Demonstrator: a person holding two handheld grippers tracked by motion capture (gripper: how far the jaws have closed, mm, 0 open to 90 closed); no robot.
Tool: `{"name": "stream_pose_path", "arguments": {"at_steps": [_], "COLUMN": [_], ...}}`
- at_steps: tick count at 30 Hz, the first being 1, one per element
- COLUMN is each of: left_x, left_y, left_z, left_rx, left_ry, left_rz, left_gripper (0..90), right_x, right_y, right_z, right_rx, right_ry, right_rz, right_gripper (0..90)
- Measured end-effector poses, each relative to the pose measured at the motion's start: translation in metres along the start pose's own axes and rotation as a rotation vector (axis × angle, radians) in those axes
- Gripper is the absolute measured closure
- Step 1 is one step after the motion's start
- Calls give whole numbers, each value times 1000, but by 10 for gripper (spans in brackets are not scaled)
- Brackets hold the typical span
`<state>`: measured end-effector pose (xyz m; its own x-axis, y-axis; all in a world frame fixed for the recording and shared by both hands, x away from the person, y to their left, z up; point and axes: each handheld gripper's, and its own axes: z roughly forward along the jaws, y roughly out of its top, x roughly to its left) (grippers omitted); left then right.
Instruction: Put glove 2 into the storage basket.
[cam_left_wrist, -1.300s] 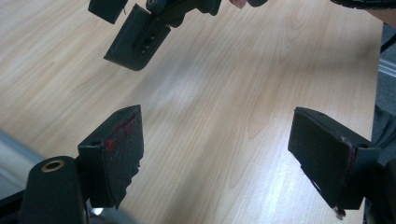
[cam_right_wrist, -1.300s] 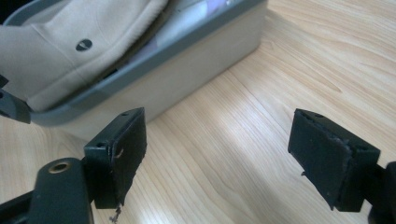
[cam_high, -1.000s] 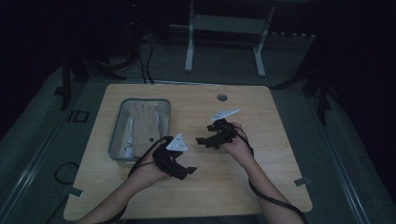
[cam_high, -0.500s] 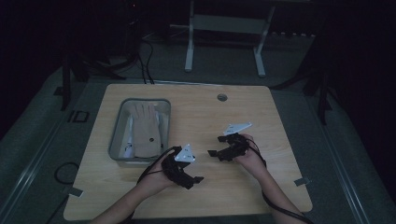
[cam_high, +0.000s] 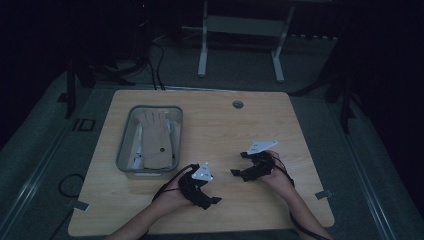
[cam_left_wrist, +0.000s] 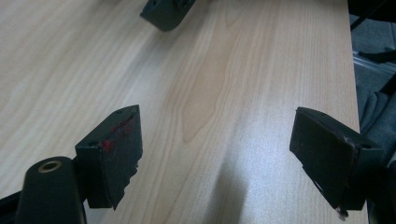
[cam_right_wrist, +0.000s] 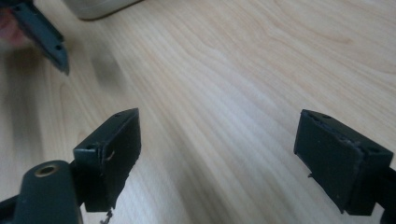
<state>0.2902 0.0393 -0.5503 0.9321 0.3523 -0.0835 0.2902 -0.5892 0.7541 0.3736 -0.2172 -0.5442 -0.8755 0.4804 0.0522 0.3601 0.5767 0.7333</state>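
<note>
High view: unreadable marks on left hand-held gripper (cam_high: 216, 201)

The high view's really dark, so the small white bits tucked under the tan fabric glove (cam_high: 154, 137) in the grey metal tray (cam_high: 123, 147) are too small to make out. In the left gripper view, a black gripper part (cam_left_wrist: 166, 10) gets cut off at the top edge. In the right gripper view, a pale tray corner (cam_right_wrist: 100, 7) is cropped too.
</note>
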Motion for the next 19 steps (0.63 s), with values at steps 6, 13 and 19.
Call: {"name": "stream_pose_path", "arguments": {"at_steps": [6, 13, 19], "left_x": [-1, -1, 0], "left_y": [-2, -4, -6], "left_z": [4, 7, 8], "left_rx": [2, 7, 11], "left_ry": [-14, -31, -34], "left_rz": [3, -1, 4], "left_gripper": [173, 173, 173], "right_x": [-2, -4, -5], "right_y": [-11, -19, -22], "right_z": [-5, -7, -7], "right_rx": [6, 4, -2], "right_ry": [-5, -5, -10], "right_rz": [3, 19, 24], "right_gripper": [143, 143, 144]}}
